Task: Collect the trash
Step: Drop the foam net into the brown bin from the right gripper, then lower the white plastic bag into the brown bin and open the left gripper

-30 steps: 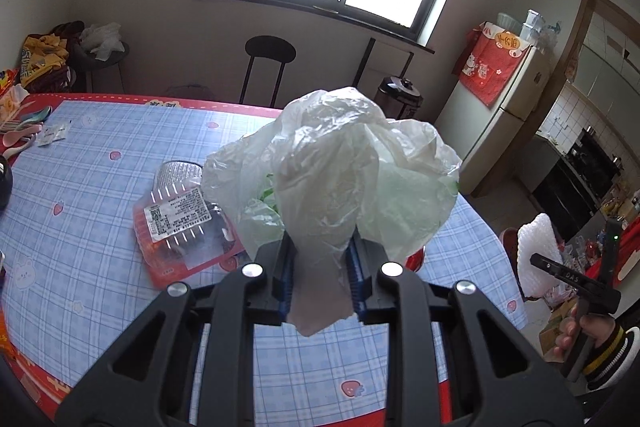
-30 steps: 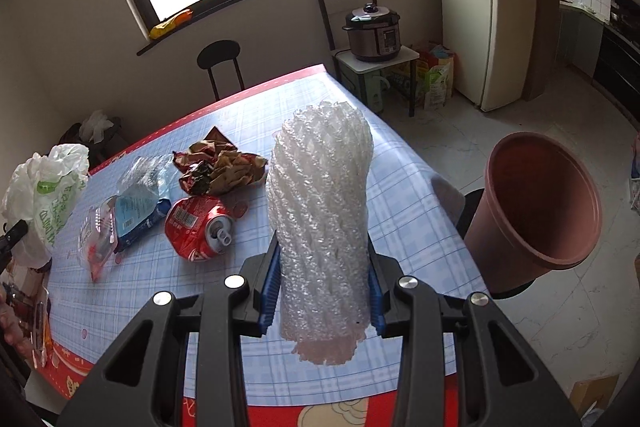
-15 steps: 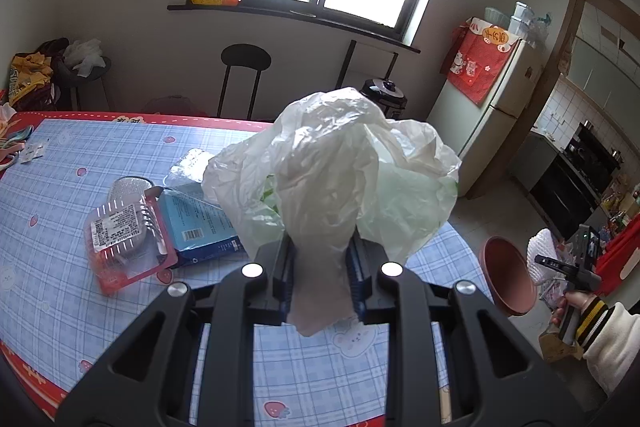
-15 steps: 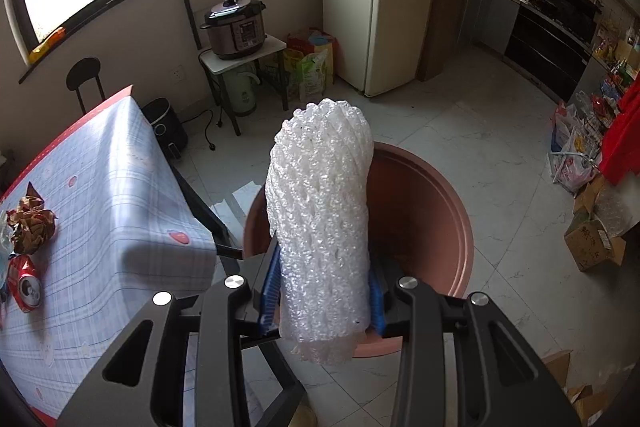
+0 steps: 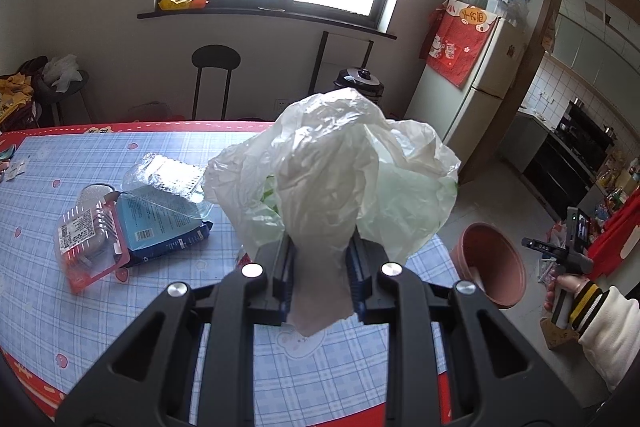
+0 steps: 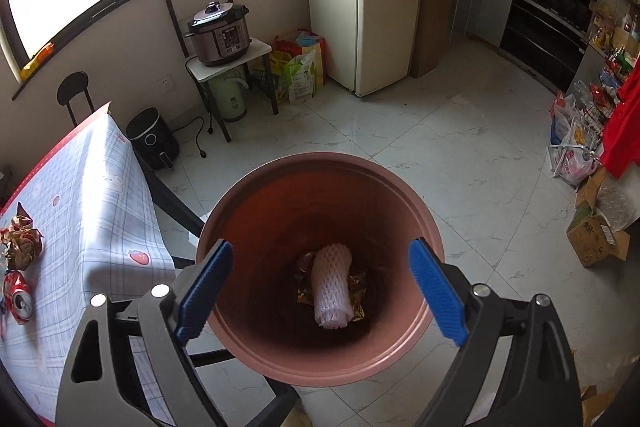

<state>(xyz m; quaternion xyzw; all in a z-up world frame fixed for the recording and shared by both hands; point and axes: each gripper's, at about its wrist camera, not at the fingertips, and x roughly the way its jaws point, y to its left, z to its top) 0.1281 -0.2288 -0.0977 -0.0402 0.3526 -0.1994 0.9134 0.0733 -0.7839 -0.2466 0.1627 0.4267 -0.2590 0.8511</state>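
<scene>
The foam net (image 6: 331, 287) has dropped from the right gripper (image 6: 320, 291), whose jaws are opening empty over the bin (image 6: 420, 215). The left gripper (image 5: 320, 279) clamps the plastic bag (image 5: 332, 171); the bin lies to its right.

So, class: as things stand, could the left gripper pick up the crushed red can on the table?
Probably not yet. The left gripper is shut on the crumpled plastic bag, so its jaws are occupied. The red can lies uncovered on the table, so the way looks free once the bag is dropped.
</scene>
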